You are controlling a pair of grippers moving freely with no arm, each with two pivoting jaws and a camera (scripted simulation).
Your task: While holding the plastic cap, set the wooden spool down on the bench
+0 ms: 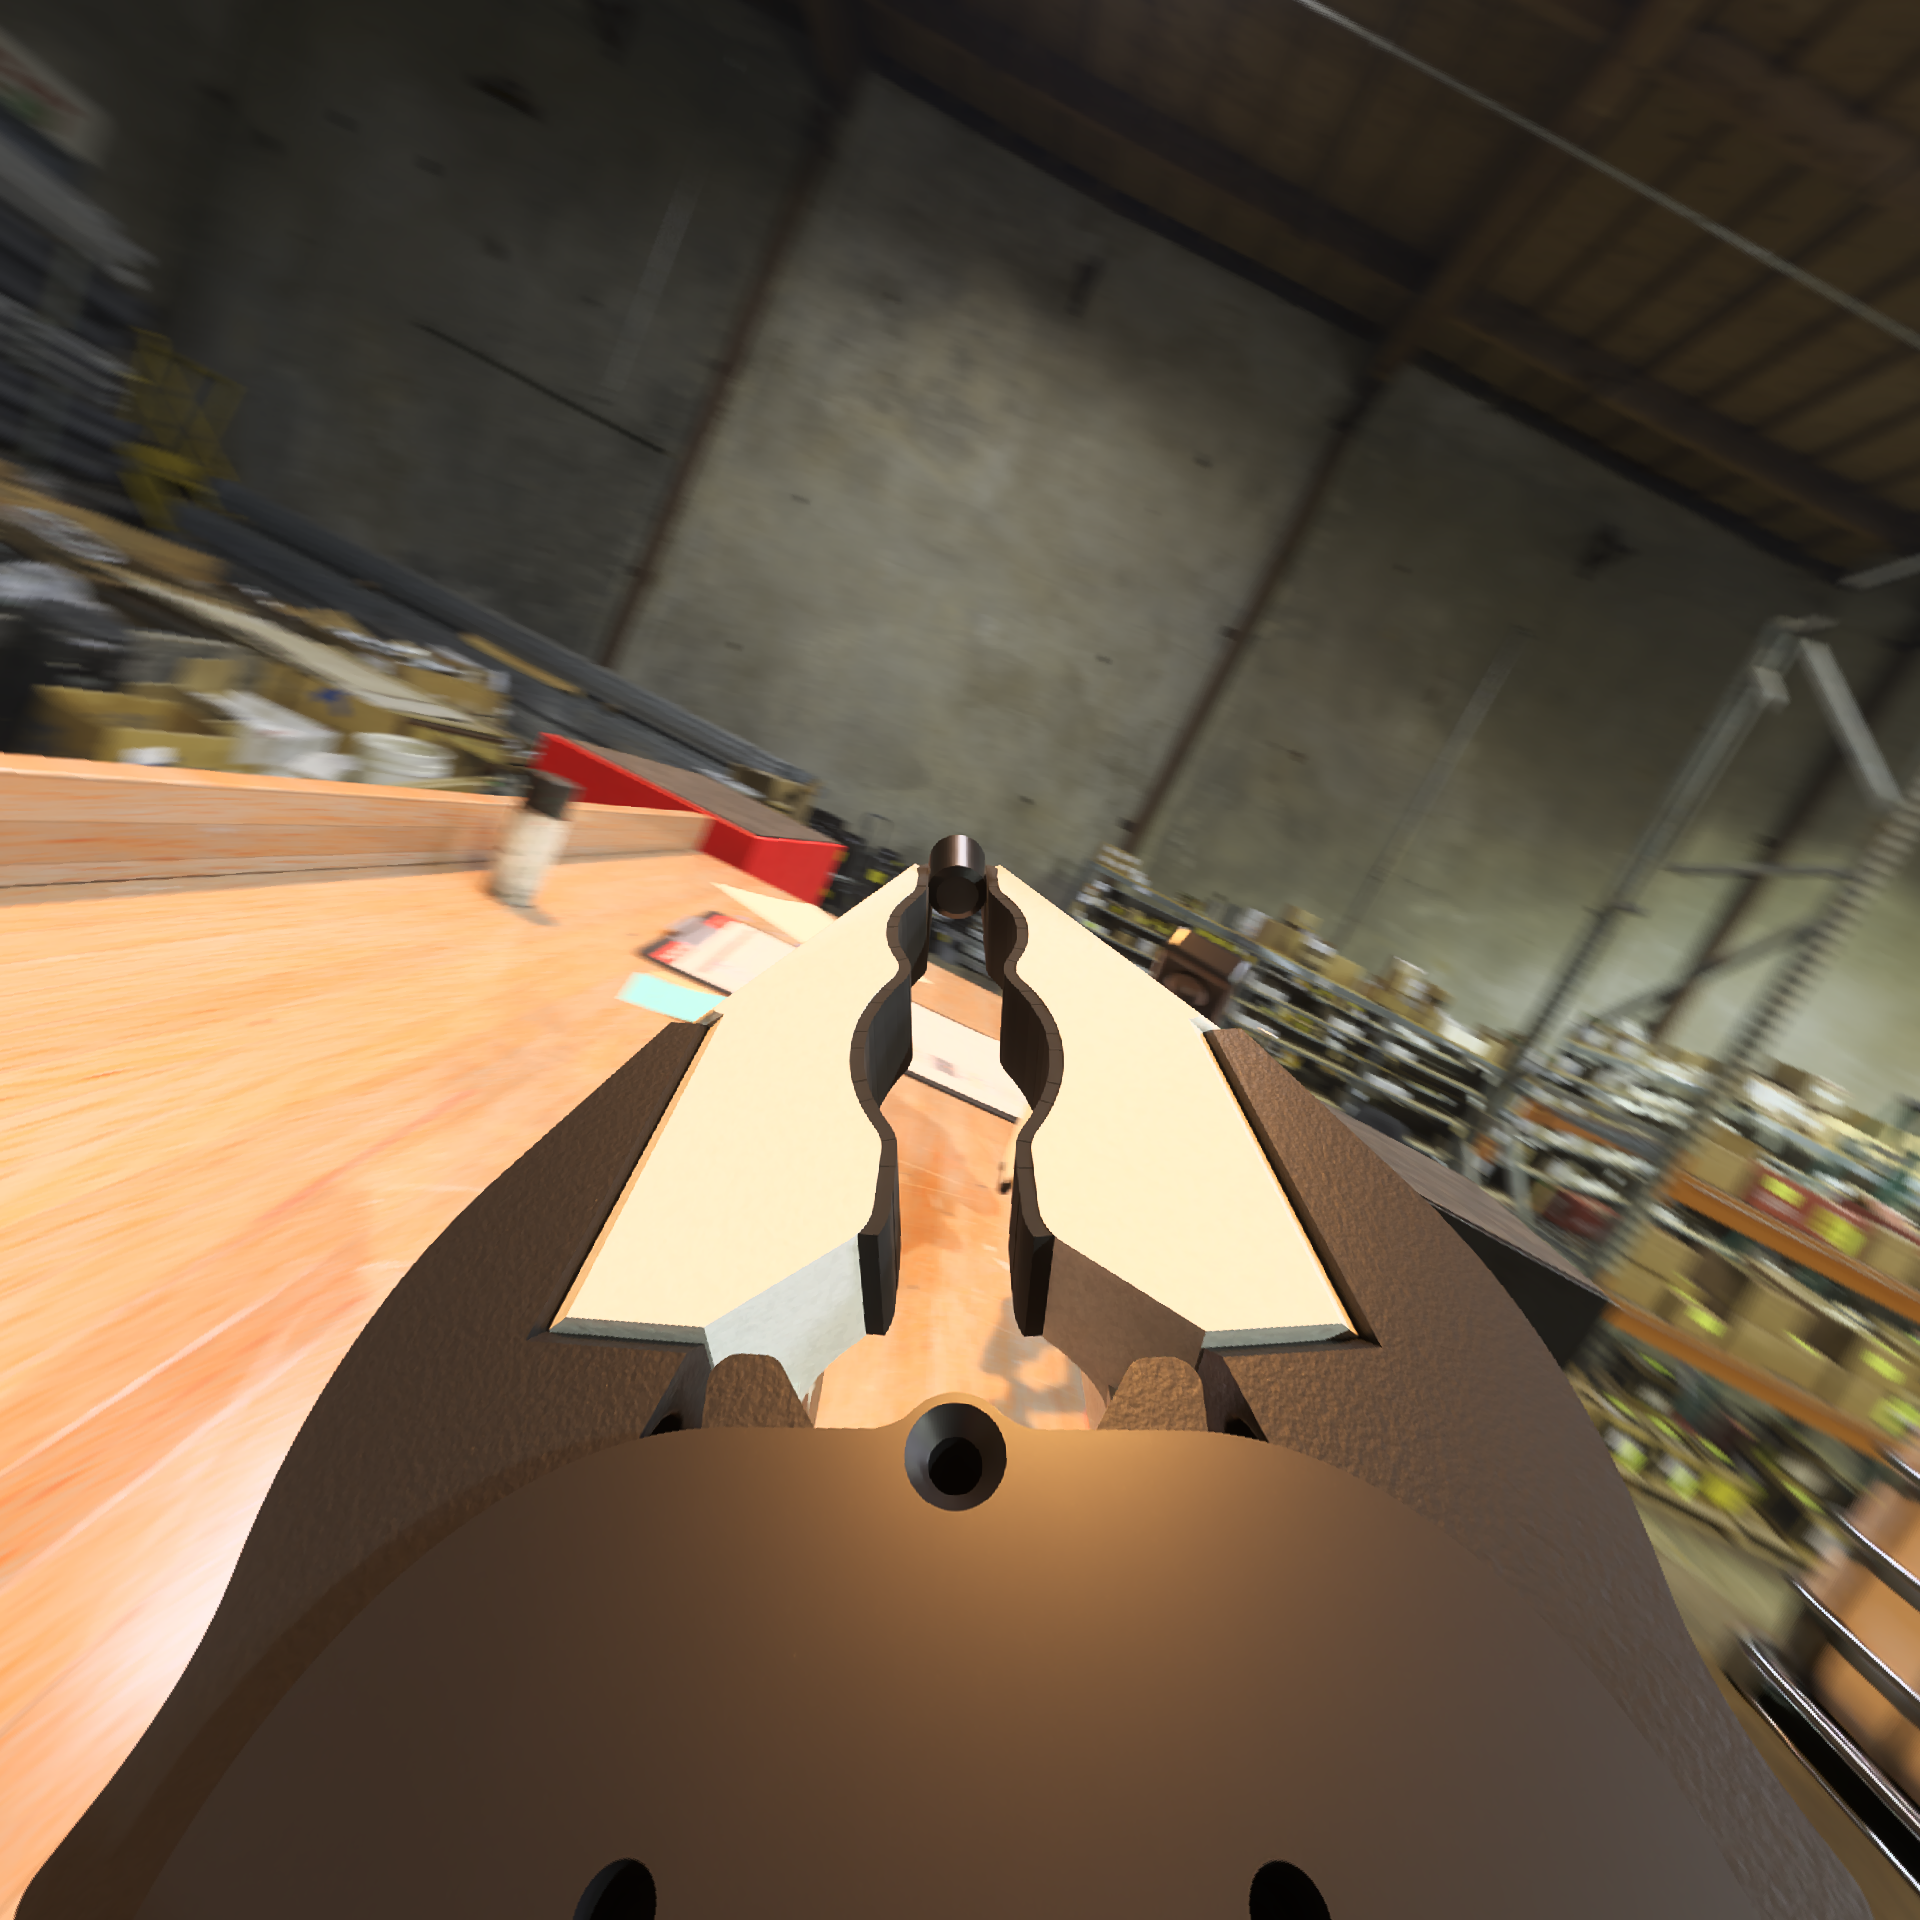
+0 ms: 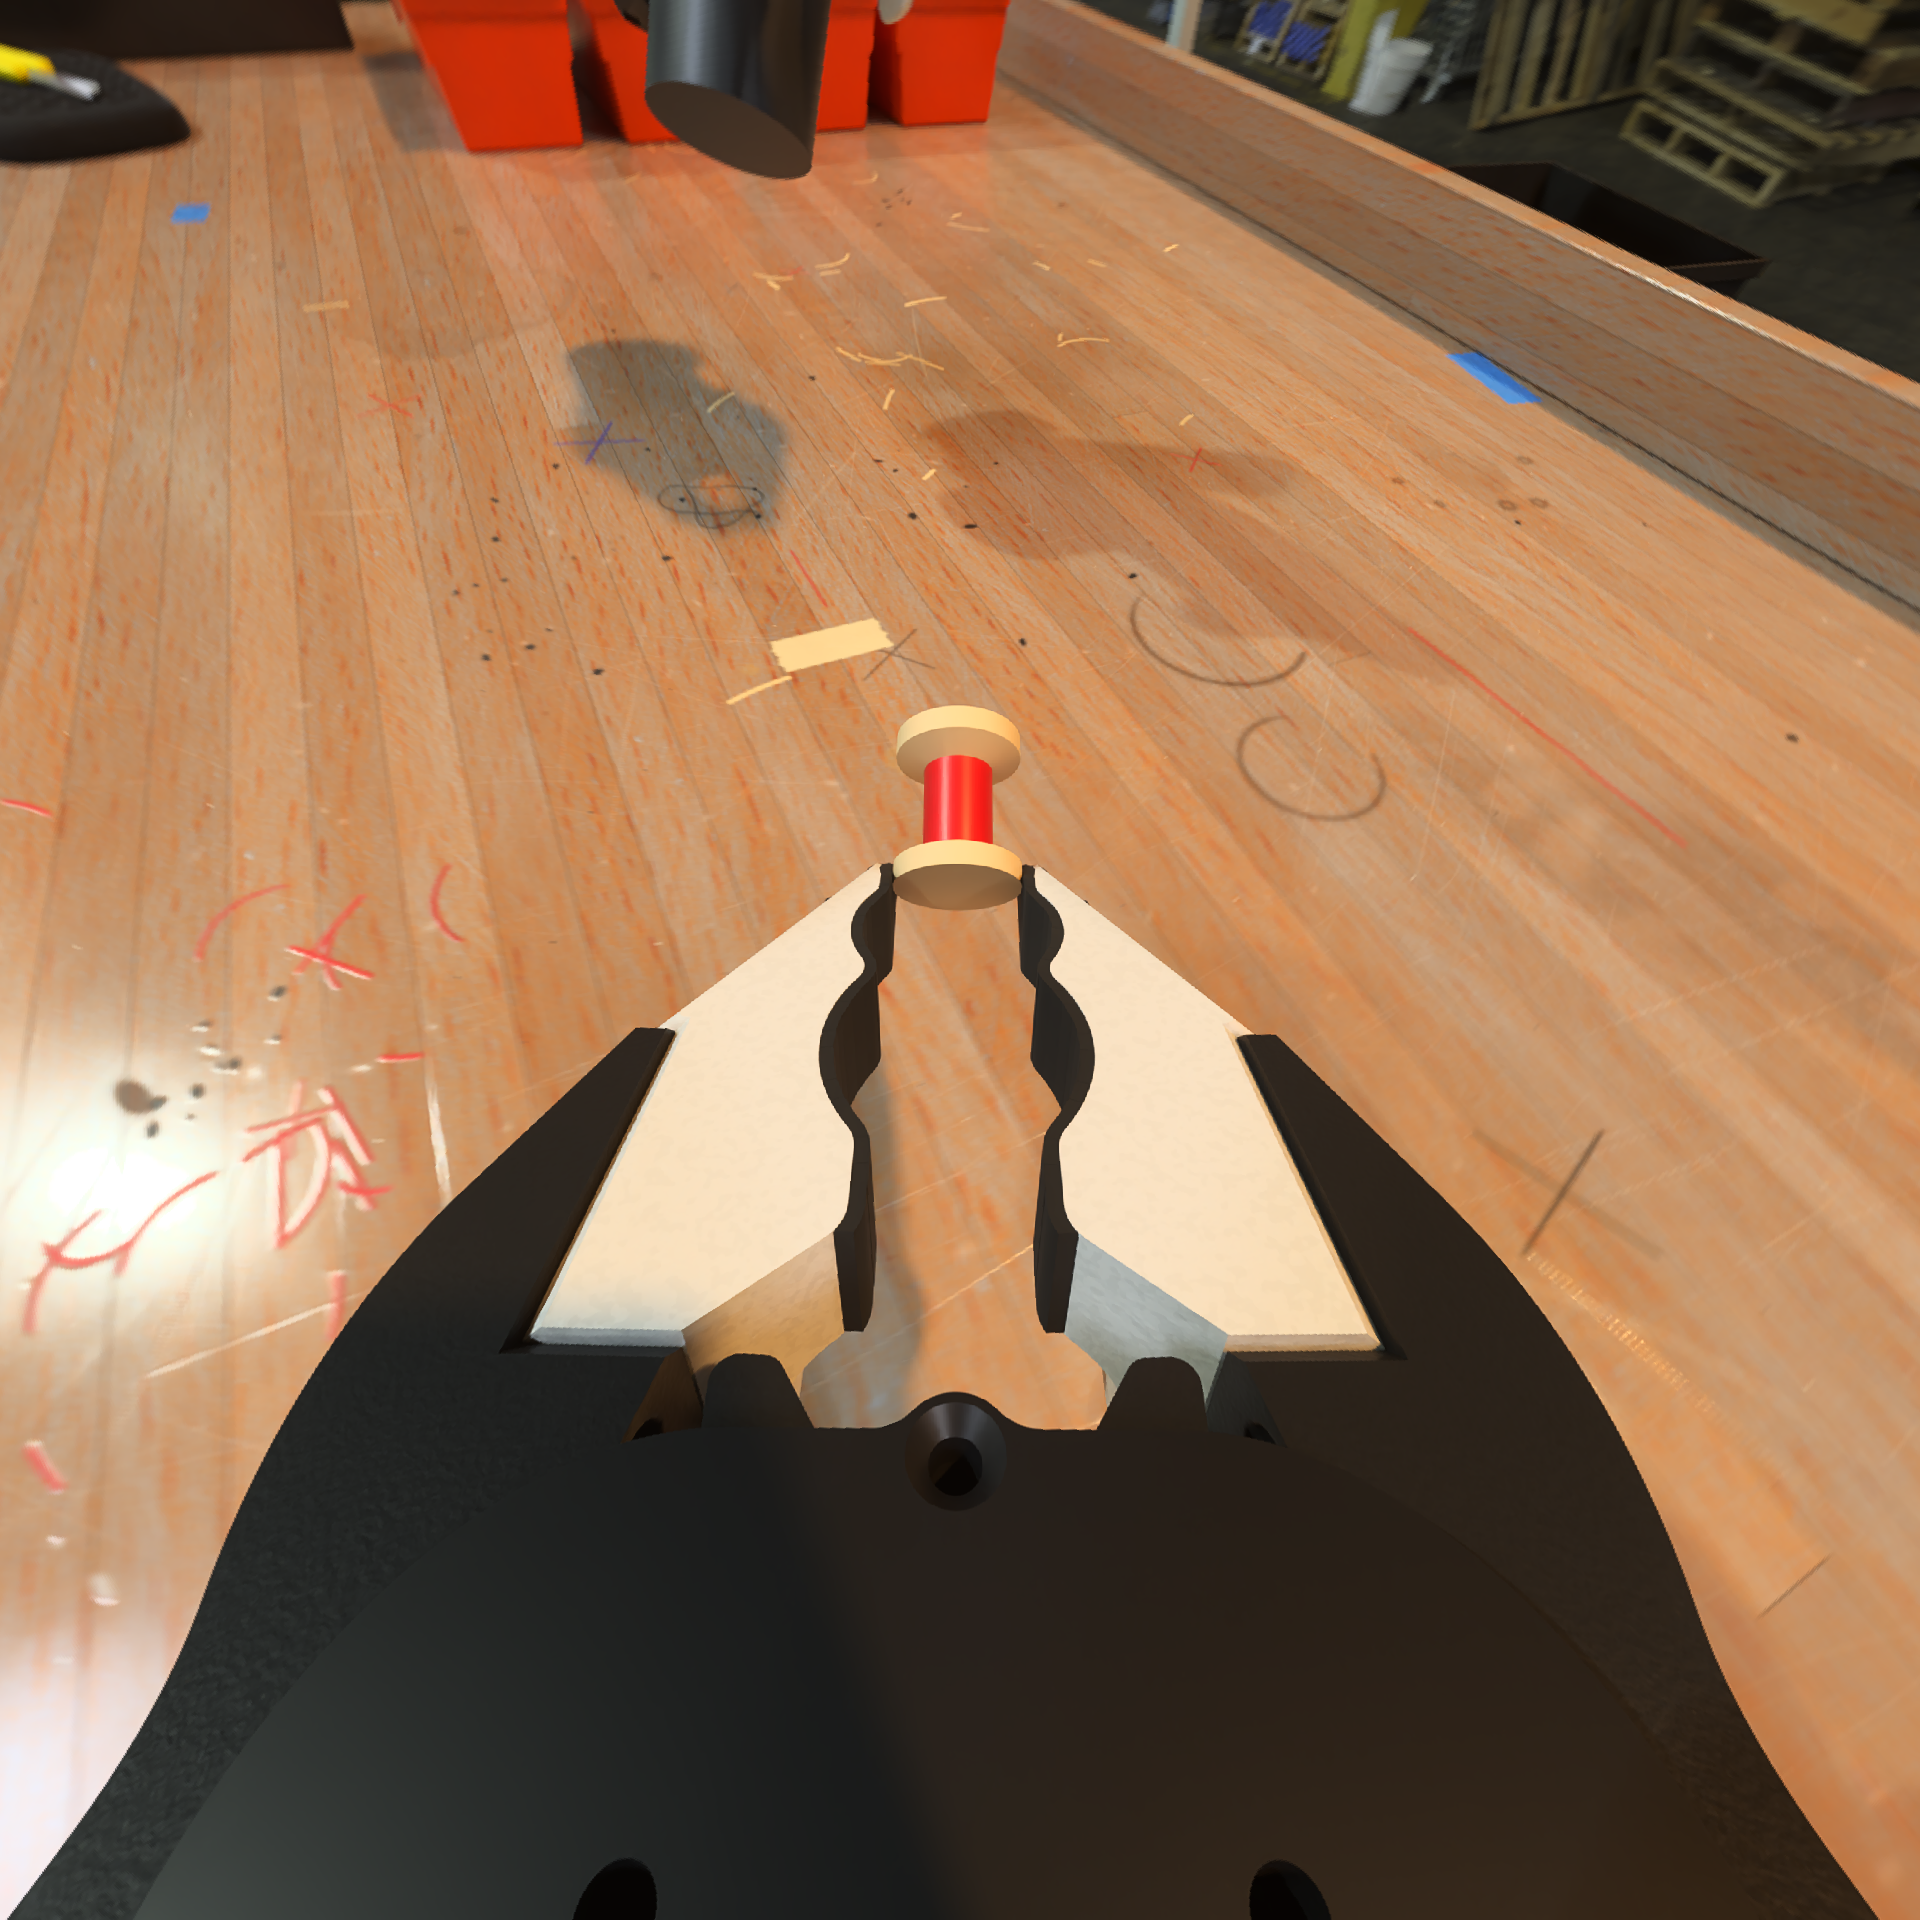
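In the left wrist view, my left gripper [image 1: 956,896] is shut on a small dark plastic cap [image 1: 956,868], pinched at the very fingertips and held above the wooden bench [image 1: 260,1091]. In the right wrist view, my right gripper [image 2: 958,883] is shut on the wooden spool [image 2: 958,800], which has pale flanges and a red thread core. The fingertips grip its near flange; the rest sticks out ahead. The spool hangs above the bench [image 2: 416,623]. How high it hangs cannot be told.
Red bins [image 2: 499,73] stand at the bench's far end, with a dark cylinder [image 2: 738,83] hanging in front of them. A raised wooden rail [image 2: 1455,260] runs along the right. A red bin [image 1: 727,821], a blurred spray can [image 1: 530,842] and papers [image 1: 717,951] lie ahead of the left gripper.
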